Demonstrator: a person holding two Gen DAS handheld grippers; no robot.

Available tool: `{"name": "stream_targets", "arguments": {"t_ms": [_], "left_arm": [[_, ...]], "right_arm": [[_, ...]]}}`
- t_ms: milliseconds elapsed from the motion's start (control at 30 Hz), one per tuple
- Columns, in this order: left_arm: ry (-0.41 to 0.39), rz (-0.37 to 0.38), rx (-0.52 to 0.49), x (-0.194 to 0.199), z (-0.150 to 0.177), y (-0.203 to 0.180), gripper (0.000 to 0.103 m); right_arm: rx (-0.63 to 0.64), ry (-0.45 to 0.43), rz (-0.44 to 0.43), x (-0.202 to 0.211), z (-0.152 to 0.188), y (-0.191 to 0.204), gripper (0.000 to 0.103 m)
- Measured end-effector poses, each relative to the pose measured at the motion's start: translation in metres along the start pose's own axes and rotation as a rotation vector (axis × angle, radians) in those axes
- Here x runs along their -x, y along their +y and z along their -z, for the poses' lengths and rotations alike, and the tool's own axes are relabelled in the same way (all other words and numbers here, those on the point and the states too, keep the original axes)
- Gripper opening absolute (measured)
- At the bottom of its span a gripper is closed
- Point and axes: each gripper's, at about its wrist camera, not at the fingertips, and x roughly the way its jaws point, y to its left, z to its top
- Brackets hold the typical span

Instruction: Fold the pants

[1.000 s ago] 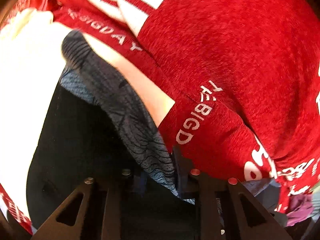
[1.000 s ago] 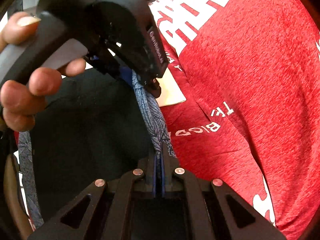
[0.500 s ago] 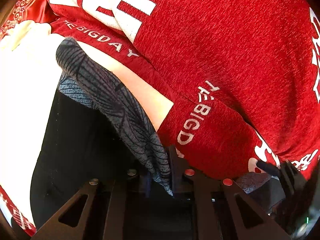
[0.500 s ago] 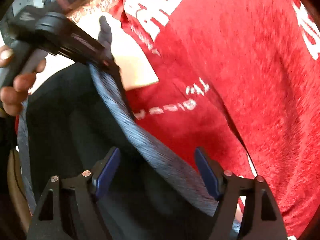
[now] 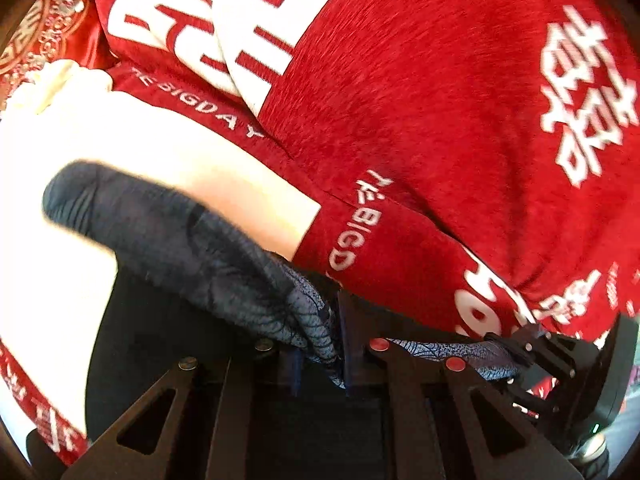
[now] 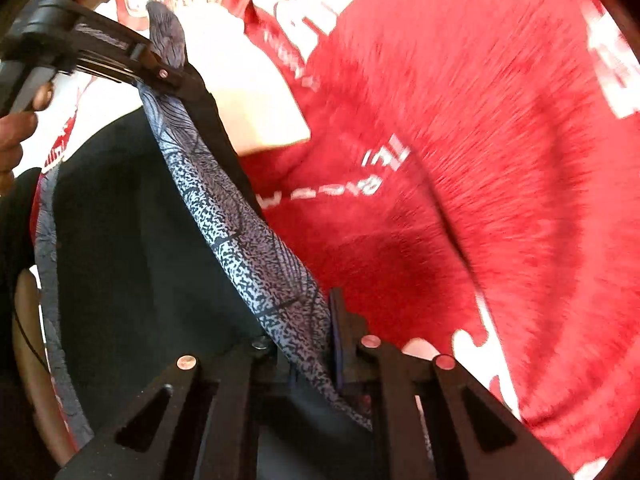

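Left tongs (image 5: 320, 344): clamped together on the patterned edge of the pants (image 5: 192, 240), as they were a second ago; the cloth comes out from between the pads.
Right tongs (image 6: 316, 344): jaws closing on the same edge, with the speckled band between the pads; half a second ago they stood wide apart with the band running loose between them, and a second ago they were pinched shut on it.
Pants edge: a grey-blue band with a dark leaf and speckle print, pulled into a taut strip from one pair of tongs to the other. In the right wrist view it runs up and left to the left tongs (image 6: 176, 76); in the left wrist view it runs right to the right tongs (image 5: 516, 360). A second ago the two pairs sat close together; now a longer stretch of band shows between them.
Pants body: black cloth hanging below the band, filling the lower left of both views.
Hand (image 6: 16, 136): at the left edge of the right wrist view, fingers around the grey handle of the left tongs.
Surface: a red blanket (image 5: 440, 120) with large white characters and small white lettering, rumpled under the pants.
Pale cloth (image 5: 120, 152): cream, beside the blanket, overexposed.
Far corner: red fabric with a gold pattern (image 5: 44, 32) at upper left in the left wrist view.
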Motion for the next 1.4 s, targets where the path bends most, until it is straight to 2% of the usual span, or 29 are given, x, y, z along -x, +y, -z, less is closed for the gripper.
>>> {"name": "stream_targets", "arguments": {"t_ms": [167,267,467,533,567,667,800,900,967,1000,1033,1067,1100,1133,1167,1233,1300,1400], "left_arm": [[-0.027,0.050,-0.013,0.043,0.052,0.025,0.016],[0.016,0.058,0.006,0.043,0.089,0.048,0.016],[0.106,0.069,0.106,0.023,0.144,0.097,0.016],[0.131,0.037,0.125,0.015,0.158,0.112,0.016],[0.141,0.034,0.132,0.012,0.163,0.118,0.016],[0.141,0.082,0.168,0.015,0.170,0.130,0.016],[0.152,0.078,0.160,0.016,0.172,0.129,0.017],[0.162,0.083,0.158,0.020,0.169,0.131,0.017],[0.173,0.071,0.157,0.027,0.168,0.135,0.023],[0.172,0.042,0.154,0.032,0.168,0.140,0.034],[0.162,0.000,0.151,0.039,0.169,0.146,0.045],[0.135,-0.060,0.150,0.047,0.169,0.154,0.050],[0.115,-0.093,0.154,0.054,0.170,0.160,0.052],[0.103,-0.117,0.164,0.060,0.169,0.168,0.052],[0.093,-0.129,0.178,0.066,0.168,0.175,0.052],[0.045,-0.152,0.210,0.080,0.162,0.185,0.052],[0.007,-0.135,0.192,0.088,0.152,0.178,0.052],[0.002,-0.068,0.098,0.082,0.139,0.138,0.052]], "right_arm": [[0.080,-0.041,0.243,0.049,0.027,0.097,0.013],[0.068,-0.035,0.305,0.049,0.046,0.140,0.013],[-0.041,-0.009,0.324,0.027,0.077,0.189,0.013],[-0.044,0.006,0.329,0.023,0.087,0.206,0.013],[-0.047,0.019,0.313,0.018,0.089,0.215,0.013],[-0.026,0.028,0.396,0.015,0.090,0.236,0.013],[-0.153,0.020,0.390,0.018,0.091,0.228,0.013],[-0.127,0.044,0.448,0.015,0.089,0.235,0.017],[-0.102,0.060,0.475,0.017,0.089,0.245,0.017],[-0.095,0.067,0.483,0.021,0.089,0.249,0.018],[-0.095,0.070,0.475,0.023,0.089,0.250,0.021],[-0.096,0.072,0.450,0.028,0.091,0.253,0.025],[-0.099,0.069,0.423,0.033,0.093,0.258,0.042],[-0.098,0.065,0.409,0.034,0.093,0.259,0.073],[-0.092,0.049,0.398,0.040,0.094,0.263,0.082],[-0.127,0.001,0.344,0.057,0.092,0.263,0.082],[-0.229,-0.077,0.267,0.075,0.084,0.248,0.082],[-0.391,-0.156,0.202,0.085,0.068,0.213,0.084]]}}
